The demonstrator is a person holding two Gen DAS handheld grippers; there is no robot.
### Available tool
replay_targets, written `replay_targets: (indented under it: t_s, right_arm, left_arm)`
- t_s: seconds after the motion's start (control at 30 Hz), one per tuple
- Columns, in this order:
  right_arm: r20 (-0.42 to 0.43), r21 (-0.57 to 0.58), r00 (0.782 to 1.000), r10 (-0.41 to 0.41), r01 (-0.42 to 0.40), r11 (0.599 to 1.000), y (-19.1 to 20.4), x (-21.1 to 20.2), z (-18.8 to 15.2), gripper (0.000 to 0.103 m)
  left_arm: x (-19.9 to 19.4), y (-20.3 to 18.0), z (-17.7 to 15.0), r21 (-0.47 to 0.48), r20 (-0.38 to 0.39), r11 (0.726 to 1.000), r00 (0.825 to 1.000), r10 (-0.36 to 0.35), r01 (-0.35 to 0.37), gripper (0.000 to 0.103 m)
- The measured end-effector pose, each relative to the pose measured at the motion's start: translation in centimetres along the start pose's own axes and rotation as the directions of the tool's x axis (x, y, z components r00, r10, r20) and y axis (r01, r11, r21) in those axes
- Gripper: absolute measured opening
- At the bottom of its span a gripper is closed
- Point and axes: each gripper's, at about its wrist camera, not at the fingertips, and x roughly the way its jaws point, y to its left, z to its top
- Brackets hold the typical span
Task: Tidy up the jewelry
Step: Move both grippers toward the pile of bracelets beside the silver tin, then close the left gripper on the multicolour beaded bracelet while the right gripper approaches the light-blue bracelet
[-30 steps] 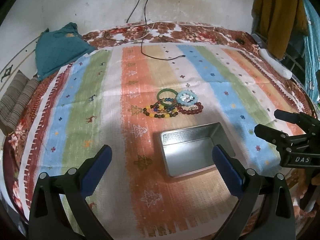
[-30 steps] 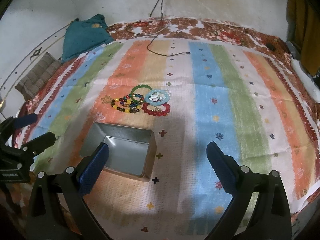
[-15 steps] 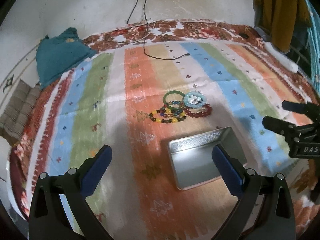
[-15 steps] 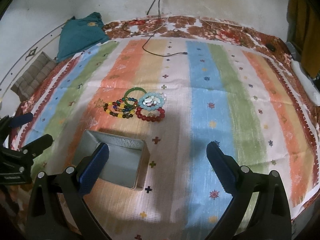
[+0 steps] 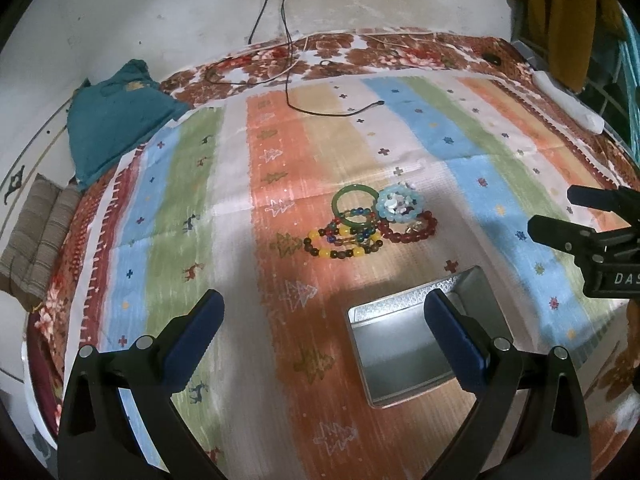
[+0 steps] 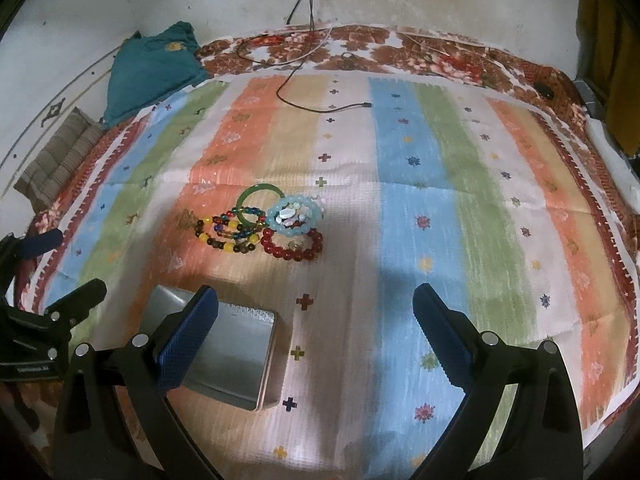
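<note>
A heap of bracelets lies on the striped mat: a green bangle (image 5: 354,205) (image 6: 256,200), a pale blue bead bracelet (image 5: 400,205) (image 6: 295,214), a dark red bead bracelet (image 5: 408,231) (image 6: 292,246) and a yellow and multicolour bead strand (image 5: 340,242) (image 6: 226,234). An open, empty metal tin (image 5: 404,344) (image 6: 232,354) sits nearer than the heap. My left gripper (image 5: 322,330) hovers open above the mat, left of the tin. My right gripper (image 6: 316,330) is open too, above the mat just right of the tin. Both hold nothing.
A black cable (image 5: 320,110) trails from the wall onto the mat's far side. A teal cloth (image 5: 116,116) and a striped cushion (image 5: 36,240) lie at the far left. Clothes (image 5: 560,12) hang at the far right. The striped mat (image 6: 440,200) spreads wide to the right.
Both grippers have moved forward and up a little, so the tin has slid lower and the bracelets closer to centre in both views. Neither gripper's opening has changed.
</note>
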Motion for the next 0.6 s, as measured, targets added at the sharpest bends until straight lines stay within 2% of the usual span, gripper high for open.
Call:
replay_targets:
  t_s: [0.1, 0.43, 0.6]
  right_arm:
    - [-0.012, -0.005, 1.0, -0.007, 0.007, 1.0, 0.0, 0.7, 0.5, 0.099]
    - [-0.035, -0.016, 0.999, -0.02, 0.02, 1.0, -0.1, 2.9, 2.2, 0.099]
    - [-0.052, -0.019, 0.998, -0.02, 0.019, 1.0, 0.0, 3.9, 2.9, 0.099]
  left_arm:
    - [0.2, 0.2, 0.8, -0.002, 0.018, 1.0, 1.0, -0.003, 0.003, 0.097]
    - [3.3, 0.8, 2.5, 0.009, -0.024, 1.0, 0.999, 0.025, -0.025, 0.097]
    - [4.9, 1.1, 3.2, -0.001, -0.052, 1.0, 0.999, -0.002, 0.002, 0.097]
